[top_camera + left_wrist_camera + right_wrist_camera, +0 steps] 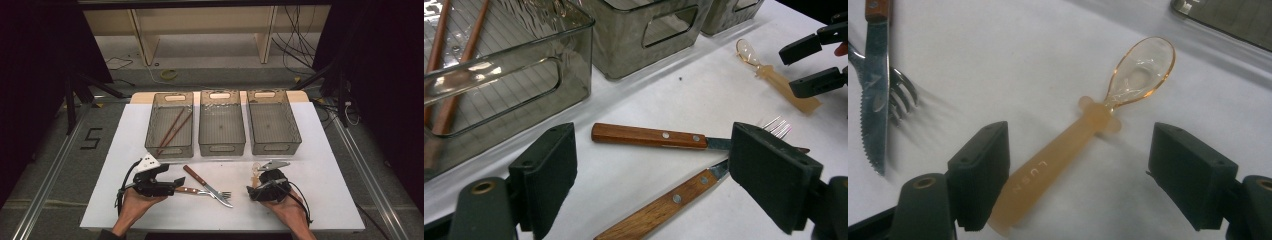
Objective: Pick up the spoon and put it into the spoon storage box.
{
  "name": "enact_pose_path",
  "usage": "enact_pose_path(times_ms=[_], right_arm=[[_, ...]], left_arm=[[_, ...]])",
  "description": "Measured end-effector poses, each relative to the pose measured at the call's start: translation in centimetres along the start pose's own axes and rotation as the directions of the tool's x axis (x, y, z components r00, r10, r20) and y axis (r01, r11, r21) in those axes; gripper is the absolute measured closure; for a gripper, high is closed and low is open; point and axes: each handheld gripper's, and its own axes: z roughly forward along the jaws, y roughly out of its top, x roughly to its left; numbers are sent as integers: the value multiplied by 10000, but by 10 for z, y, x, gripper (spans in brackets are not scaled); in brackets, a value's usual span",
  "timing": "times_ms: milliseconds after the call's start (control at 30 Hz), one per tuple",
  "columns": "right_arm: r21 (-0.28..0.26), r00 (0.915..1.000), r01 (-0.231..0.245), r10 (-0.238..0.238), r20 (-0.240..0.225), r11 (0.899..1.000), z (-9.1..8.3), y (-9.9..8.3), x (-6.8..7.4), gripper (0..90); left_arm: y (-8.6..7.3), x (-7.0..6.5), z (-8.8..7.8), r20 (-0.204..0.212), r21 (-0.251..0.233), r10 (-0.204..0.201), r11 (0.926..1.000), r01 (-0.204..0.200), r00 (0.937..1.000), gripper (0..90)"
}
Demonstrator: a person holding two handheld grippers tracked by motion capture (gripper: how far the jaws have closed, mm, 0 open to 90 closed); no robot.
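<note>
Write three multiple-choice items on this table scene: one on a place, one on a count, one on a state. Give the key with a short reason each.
1. Where do the chopsticks lie?
A. in the left bin
B. in the middle bin
C. on the table beside the fork

2. How many clear bins stand in the row?
A. two
B. three
C. four

3. How does the right hand-held gripper stand to the plastic spoon?
A. shut on its bowl
B. open, jaws either side of its handle
C. holding it in the air

Key: 1 A, the high view shows them in the left bin. 2 B, three stand side by side. 3 B, the right gripper view shows gaps at both jaws, with the spoon flat on the table.
</note>
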Motion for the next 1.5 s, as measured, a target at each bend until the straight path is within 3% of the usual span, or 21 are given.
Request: enact_pose_path(times_ms=[267, 533, 867, 1067, 1500], right_arm=[[191, 10000, 2, -3, 90, 9998, 3, 1, -1, 269], [548, 9999, 50, -45, -104, 9985, 9, 2, 3, 314], [892, 9991, 391, -404, 128, 9952, 9, 4, 10, 351], [1048, 9982, 603, -597, -89, 9927, 6, 5, 9, 484], [1192, 9975, 654, -617, -341, 9907, 4, 6, 6, 604]], left_arm=[[-2, -2, -1, -4, 17, 58, 10000, -58, 10000, 192], [-3, -3, 0, 47, 92, 157, 9998, -157, 9999, 194], [-4, -5, 2, 56, 160, 179, 9997, -180, 9998, 198], [-5, -4, 2, 60, 184, 205, 9996, -206, 9998, 199], [-5, -4, 3, 90, 222, 211, 9995, -213, 9997, 204]])
